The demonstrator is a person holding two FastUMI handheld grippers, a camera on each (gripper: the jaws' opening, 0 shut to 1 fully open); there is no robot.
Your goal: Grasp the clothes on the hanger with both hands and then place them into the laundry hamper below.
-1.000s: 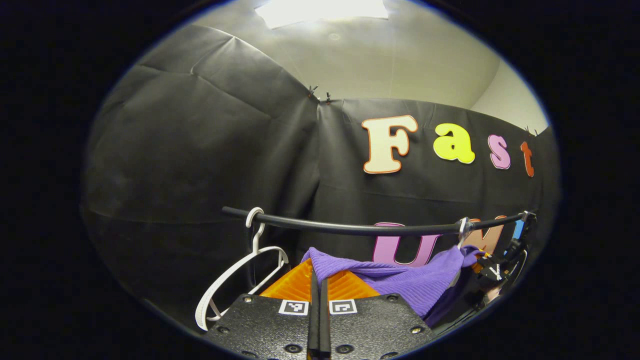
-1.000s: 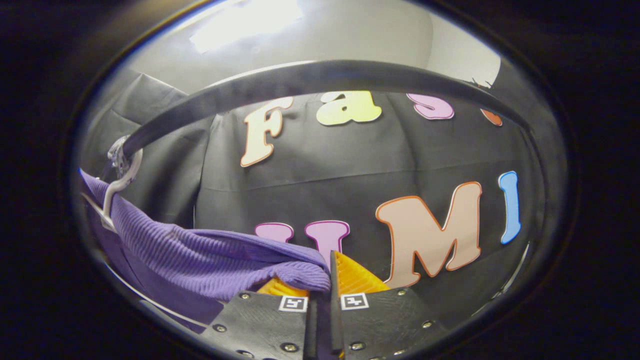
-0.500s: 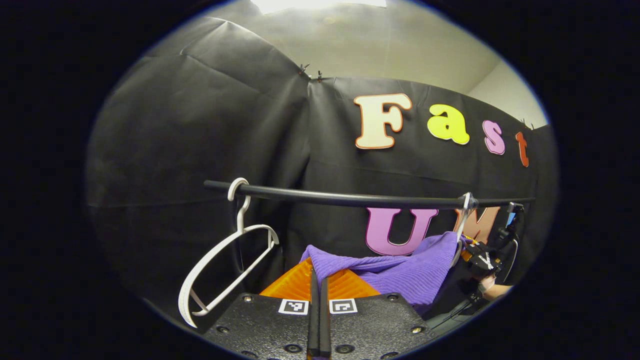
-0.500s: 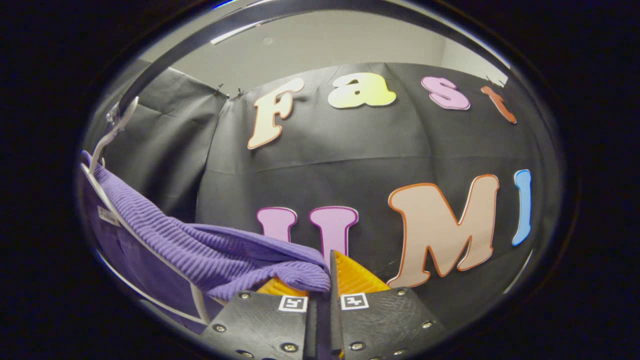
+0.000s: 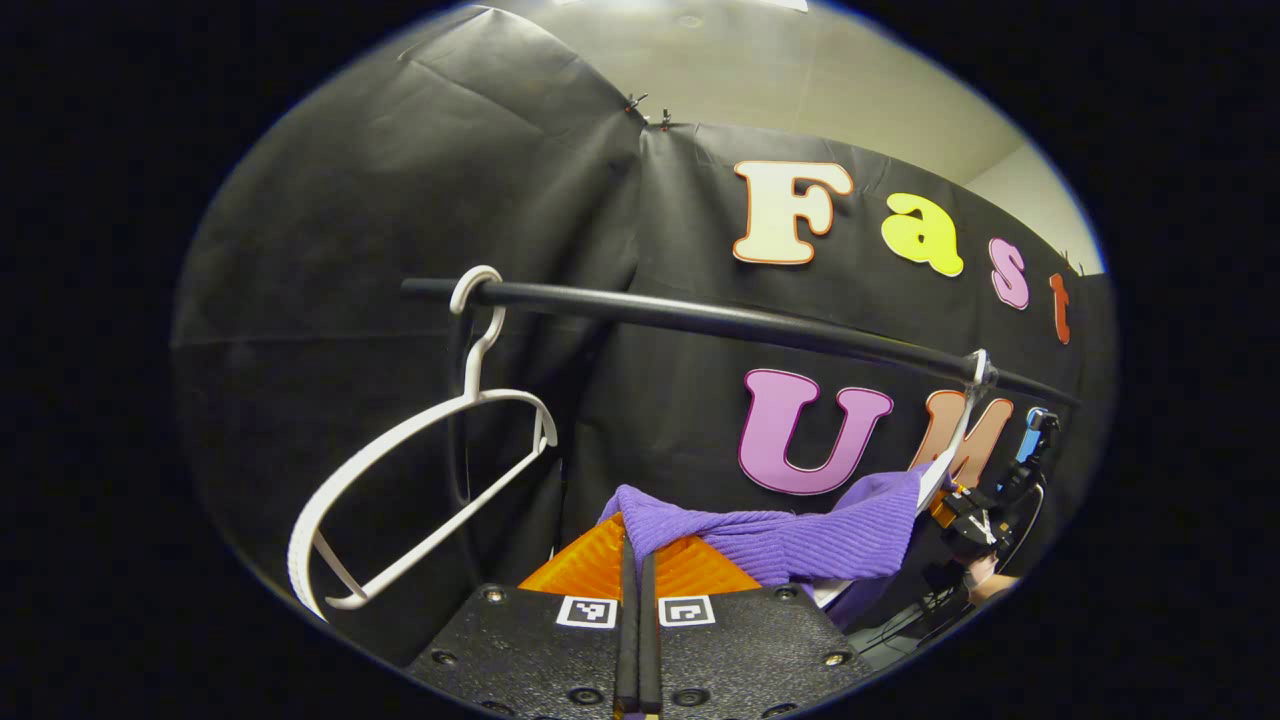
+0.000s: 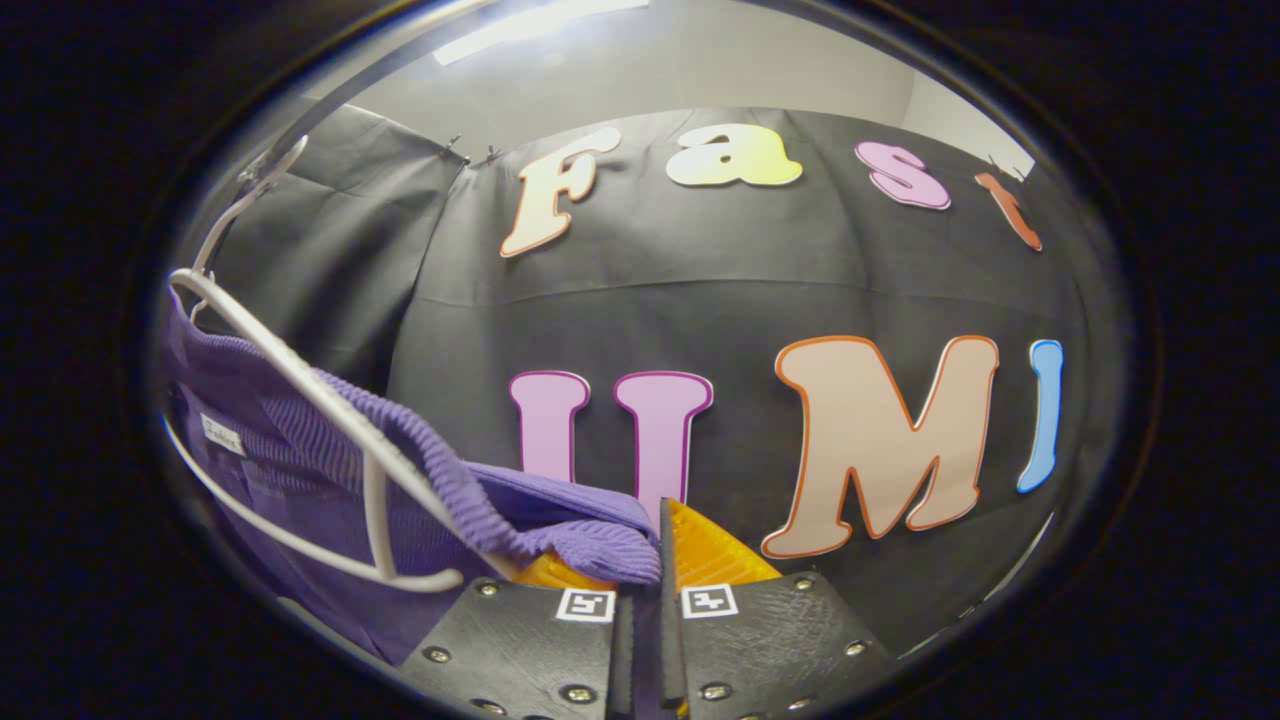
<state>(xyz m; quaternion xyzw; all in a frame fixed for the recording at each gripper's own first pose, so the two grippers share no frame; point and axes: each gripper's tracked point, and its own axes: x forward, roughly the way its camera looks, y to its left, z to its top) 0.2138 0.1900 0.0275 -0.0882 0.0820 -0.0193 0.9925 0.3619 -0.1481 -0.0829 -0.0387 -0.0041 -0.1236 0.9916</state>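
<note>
Purple ribbed knit garment (image 5: 790,540), pinched tight by both left gripper (image 5: 637,560) and right gripper (image 6: 655,560), has slid lower, baring white plastic hanger (image 6: 330,410)—nearly free for the hamper.

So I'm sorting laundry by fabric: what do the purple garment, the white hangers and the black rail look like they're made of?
The purple garment looks like a soft ribbed knit, matte, going by its fine parallel ridges. The empty white hanger seems to be moulded plastic: smooth, slightly glossy, flat-sectioned. The black rail is a smooth round bar with a dull sheen; coated metal or plastic, I cannot tell which.
</note>
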